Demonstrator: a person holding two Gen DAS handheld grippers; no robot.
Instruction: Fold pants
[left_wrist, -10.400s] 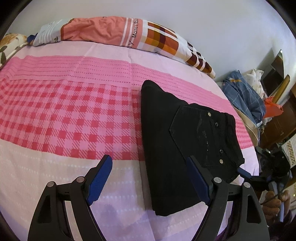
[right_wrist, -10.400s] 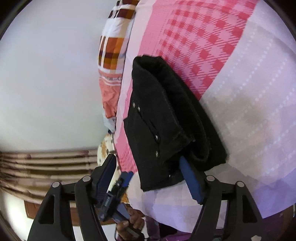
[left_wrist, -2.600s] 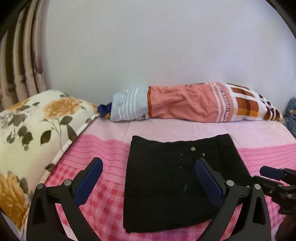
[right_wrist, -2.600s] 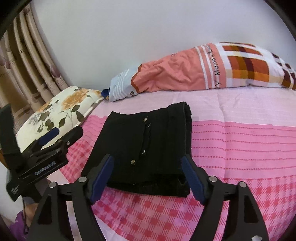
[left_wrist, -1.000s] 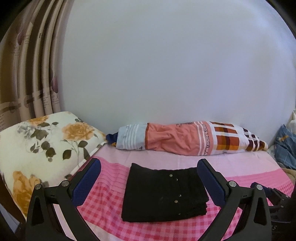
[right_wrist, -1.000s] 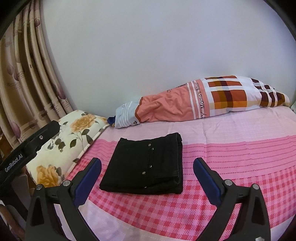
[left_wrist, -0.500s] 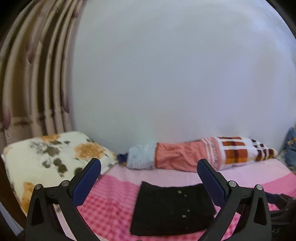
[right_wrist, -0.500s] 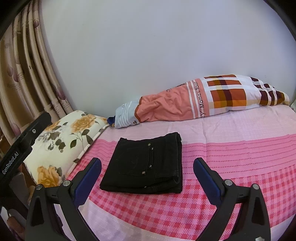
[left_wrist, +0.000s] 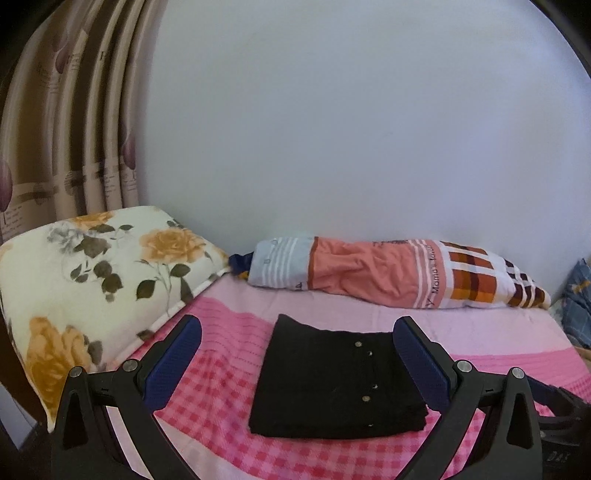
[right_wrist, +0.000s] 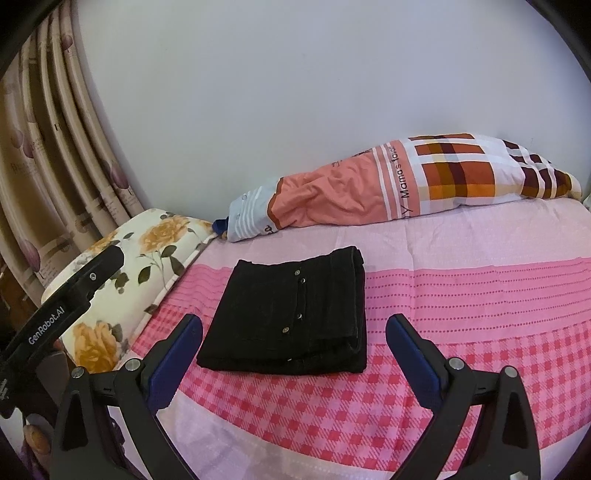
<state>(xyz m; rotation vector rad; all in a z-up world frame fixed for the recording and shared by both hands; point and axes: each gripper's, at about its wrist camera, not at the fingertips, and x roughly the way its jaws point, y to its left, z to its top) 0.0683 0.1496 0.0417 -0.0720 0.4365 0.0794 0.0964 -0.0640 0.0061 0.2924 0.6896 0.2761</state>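
The black pants lie folded into a compact rectangle on the pink checked bed sheet, metal buttons facing up. They also show in the right wrist view. My left gripper is open and empty, held back from the pants near the bed's front edge. My right gripper is open and empty, also held back from the pants. The left gripper's body shows at the left of the right wrist view.
A floral pillow lies at the left of the bed. A rolled orange and plaid blanket lies along the white wall. Curtains hang at the left. Blue clothing sits at the far right.
Both grippers have stayed back from the folded pants. The left wrist view has tilted down a little, so the pants sit nearer. The pants have not moved.
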